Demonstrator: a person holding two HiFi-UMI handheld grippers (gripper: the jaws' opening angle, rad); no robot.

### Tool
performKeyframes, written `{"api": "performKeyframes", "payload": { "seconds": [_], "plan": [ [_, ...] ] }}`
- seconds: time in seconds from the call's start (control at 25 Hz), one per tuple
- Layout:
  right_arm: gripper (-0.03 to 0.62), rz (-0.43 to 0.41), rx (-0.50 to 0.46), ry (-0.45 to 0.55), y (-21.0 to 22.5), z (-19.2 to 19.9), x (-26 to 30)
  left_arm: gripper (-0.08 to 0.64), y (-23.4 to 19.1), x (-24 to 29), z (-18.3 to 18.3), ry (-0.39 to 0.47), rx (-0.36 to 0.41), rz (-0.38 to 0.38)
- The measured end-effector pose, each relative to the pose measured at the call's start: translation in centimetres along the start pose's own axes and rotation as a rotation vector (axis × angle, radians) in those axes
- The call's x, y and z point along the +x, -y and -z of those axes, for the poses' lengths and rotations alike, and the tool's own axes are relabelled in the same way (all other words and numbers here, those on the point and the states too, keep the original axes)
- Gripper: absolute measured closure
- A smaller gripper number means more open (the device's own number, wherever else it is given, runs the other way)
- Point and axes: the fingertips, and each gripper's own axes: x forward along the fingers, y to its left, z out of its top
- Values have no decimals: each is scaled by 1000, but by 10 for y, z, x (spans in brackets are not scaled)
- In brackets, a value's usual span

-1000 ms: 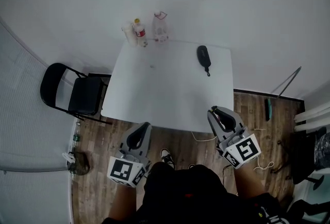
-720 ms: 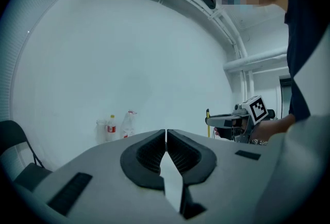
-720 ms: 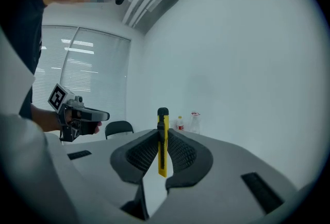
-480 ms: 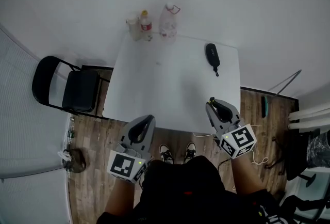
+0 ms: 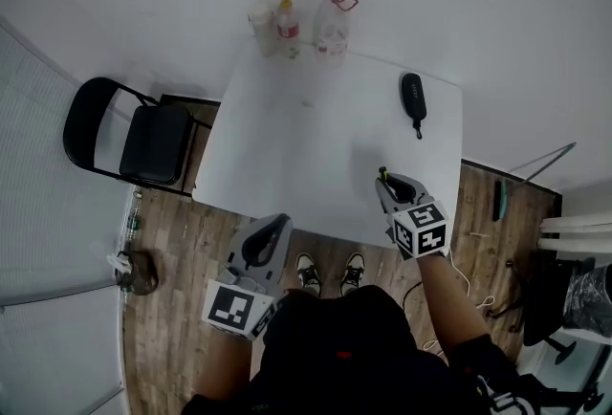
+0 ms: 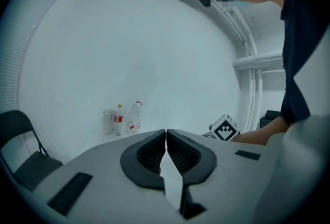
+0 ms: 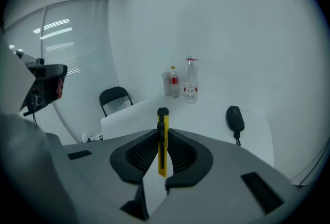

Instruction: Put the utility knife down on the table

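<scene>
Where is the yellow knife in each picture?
Head view: the utility knife pokes out of the right gripper, lower right of middle.
Left gripper view: not in it.
Right gripper view: dead centre, upright between the fingers.
Shared landmark: the bottles at the far edge of the table, seen in all three views.
</scene>
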Motion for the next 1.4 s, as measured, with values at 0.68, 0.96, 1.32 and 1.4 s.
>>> {"api": "performKeyframes", "payload": {
  "seconds": [0.68,0.96,1.32,1.4],
  "plan": [
    [526,-54,-44,-434,19,137,77,528,13,3,22,-73,-55,-72],
    [526,-56,-88,-491,21,156,89,528,8,2,27,-118,-15,-85],
    [466,-53,-63,-455,21,156,89,528,13,4,29,-120,-12,-74],
    [465,-37,-66,-403,22,141,82,528,13,3,29,-140,-2,-72]
  ]
}}
